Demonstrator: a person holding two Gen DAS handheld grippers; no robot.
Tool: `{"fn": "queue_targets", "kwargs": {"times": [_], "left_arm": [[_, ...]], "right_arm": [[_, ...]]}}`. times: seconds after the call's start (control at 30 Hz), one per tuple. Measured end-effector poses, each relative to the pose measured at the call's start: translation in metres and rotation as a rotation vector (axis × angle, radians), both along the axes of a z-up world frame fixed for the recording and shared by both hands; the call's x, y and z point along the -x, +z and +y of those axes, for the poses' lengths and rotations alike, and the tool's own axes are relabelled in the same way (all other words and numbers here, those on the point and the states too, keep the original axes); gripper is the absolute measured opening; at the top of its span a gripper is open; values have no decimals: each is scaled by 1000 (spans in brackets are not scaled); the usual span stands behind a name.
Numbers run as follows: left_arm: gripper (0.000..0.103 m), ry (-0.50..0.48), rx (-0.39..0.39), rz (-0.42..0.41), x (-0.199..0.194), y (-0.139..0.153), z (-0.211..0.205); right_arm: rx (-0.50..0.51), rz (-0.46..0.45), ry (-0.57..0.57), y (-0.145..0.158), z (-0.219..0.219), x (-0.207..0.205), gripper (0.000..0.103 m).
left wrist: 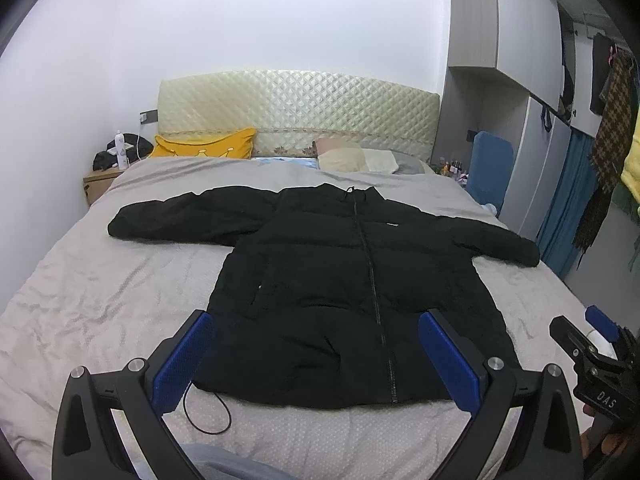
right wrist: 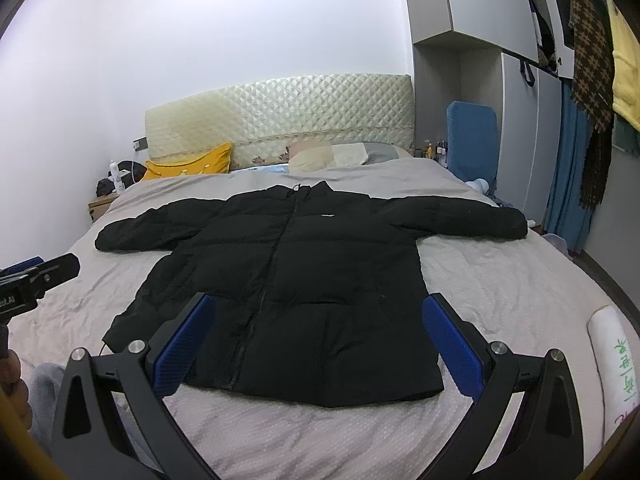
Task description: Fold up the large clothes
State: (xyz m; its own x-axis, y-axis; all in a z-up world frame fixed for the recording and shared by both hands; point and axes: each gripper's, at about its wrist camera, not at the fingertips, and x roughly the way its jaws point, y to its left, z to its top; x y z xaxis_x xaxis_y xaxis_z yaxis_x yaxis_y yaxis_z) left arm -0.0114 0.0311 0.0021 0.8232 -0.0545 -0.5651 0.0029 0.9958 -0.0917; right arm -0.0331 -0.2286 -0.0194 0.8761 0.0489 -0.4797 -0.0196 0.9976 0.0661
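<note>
jacket [left wrist: 340, 280]: black puffer, matte, soft quilted w/ horizontal stitch bands; laid flat front-up in mid of bed, collar toward headboard, hem toward cams
sleeves: both spread out sideways, puffy tubes, rounded cuffs; one reaches near far-right bed edge
zipper [left wrist: 372, 280]: dark, runs collar to hem down centre, closed as far as visible
logo patch [right wrist: 328, 214]: small white tab on chest
hem cord [left wrist: 210, 416]: thin black elastic loop, trails off hem corner onto sheet, near left tong's left pad
bed cover [left wrist: 100, 288]: pale grey-beige, crinkled, slight sheen; nearer strip has dotted/bubbly texture
headboard [left wrist: 296, 108]: cream, glossy, diamond-quilted
pillows: yellow cushion [left wrist: 204, 146] at left; pale cream/pink ones [left wrist: 352, 158] at right, by headboard
nightstand [left wrist: 100, 184]: wood-look box, dark stuff + white bottle on top
wardrobe [right wrist: 480, 20]: grey flat panels; clothes hanging at right, incl brown houndstooth scarf [right wrist: 592, 60]
blue chair back [right wrist: 474, 140]: fabric, rounded rect, beside bed
left gripper [left wrist: 316, 364]: black frame, blue ribbed flat pads; released, jaws wide apart, nothing between, hovers over hem, not touching
right gripper [right wrist: 318, 346]: same build; released, wide apart, holding nothing, above hem area
white roll [right wrist: 612, 360]: cylinder w/ green handwriting, at bed's right edge
</note>
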Motion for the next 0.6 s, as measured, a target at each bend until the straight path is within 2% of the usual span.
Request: {"fn": "queue_targets", "kwargs": {"times": [0.27, 0.6], "left_arm": [[103, 2, 0, -11, 8, 5, 14], [103, -7, 11, 7, 4, 5, 24]], "right_arm": [[-19, 25, 25, 6, 12, 7, 103], [18, 32, -17, 2, 11, 16, 103]]}}
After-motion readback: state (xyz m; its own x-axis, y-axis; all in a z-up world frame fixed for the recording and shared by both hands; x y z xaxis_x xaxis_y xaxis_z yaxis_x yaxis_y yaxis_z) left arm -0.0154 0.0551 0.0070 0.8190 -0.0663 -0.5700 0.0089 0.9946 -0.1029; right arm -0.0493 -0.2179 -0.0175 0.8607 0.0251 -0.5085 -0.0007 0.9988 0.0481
